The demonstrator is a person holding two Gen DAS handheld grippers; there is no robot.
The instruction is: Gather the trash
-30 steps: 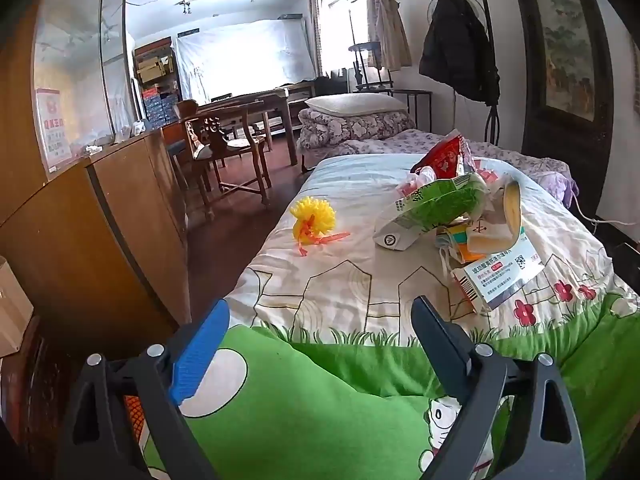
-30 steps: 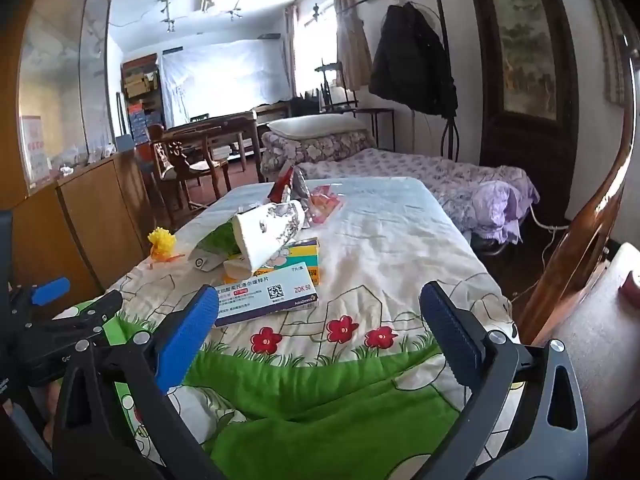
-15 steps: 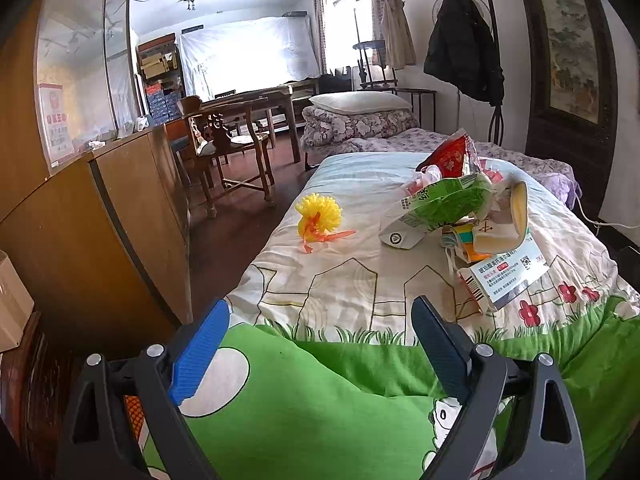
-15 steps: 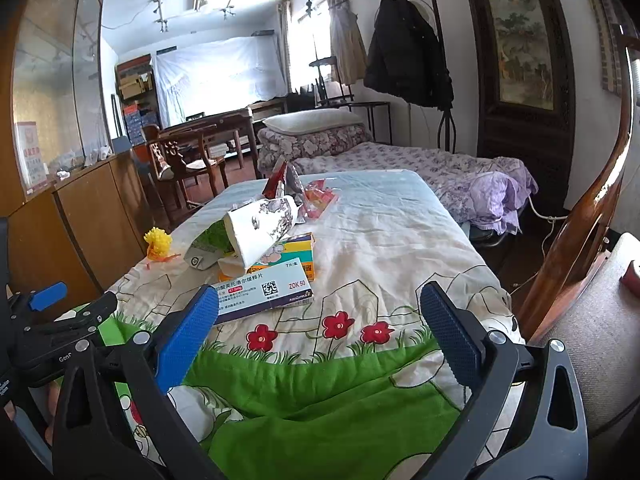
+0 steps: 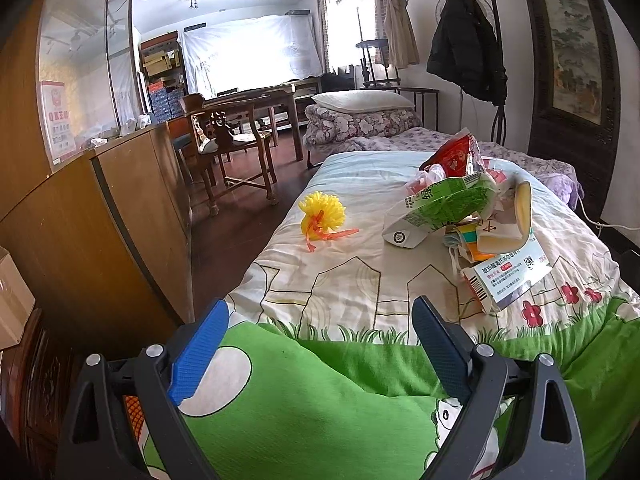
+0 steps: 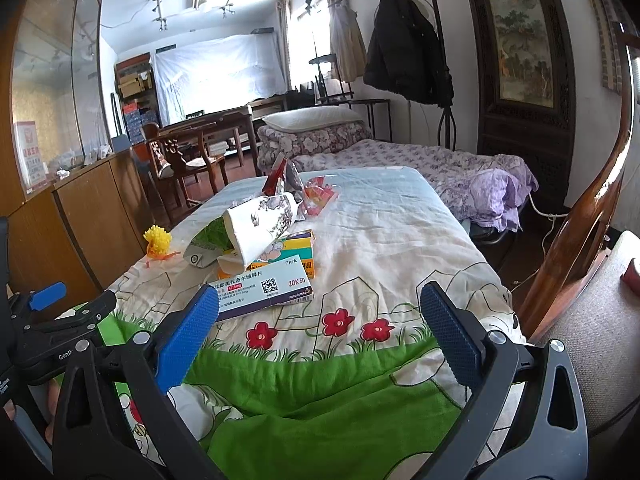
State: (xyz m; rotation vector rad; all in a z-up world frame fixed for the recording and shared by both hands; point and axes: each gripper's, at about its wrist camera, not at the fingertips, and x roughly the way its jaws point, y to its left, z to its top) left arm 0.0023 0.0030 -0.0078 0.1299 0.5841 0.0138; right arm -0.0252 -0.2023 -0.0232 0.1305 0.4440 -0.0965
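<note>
Seemingly at the start of the job, the left wrist view showed the left tool (image 5: pixel 316 344) with its jaws wide apart and nothing between them, hovering over the green foot of the bed (image 5: pixel 304 412). The trash lay ahead and to the right of it on the quilt: a green snack bag (image 5: pixel 444 210), a red wrapper (image 5: pixel 454 156) behind that, and a white medicine box (image 5: pixel 506 278) nearest, its long axis slanting across the view. A yellow pom-pom (image 5: pixel 324 214) sat apart from the heap, ahead and nearly in line with this tool.

From the right wrist view, the right tool (image 6: pixel 318 328) was likewise spread open and empty. The medicine box (image 6: pixel 266 288) lay just beyond its left finger (image 6: pixel 188 338), long side running roughly crosswise, with a white paper cup (image 6: pixel 260 230) tipped over a yellow carton (image 6: pixel 302 248) behind it. The left tool (image 6: pixel 48 300) showed at the left edge. I judged the right tool nearer the box, the left better placed for the pom-pom.
</note>
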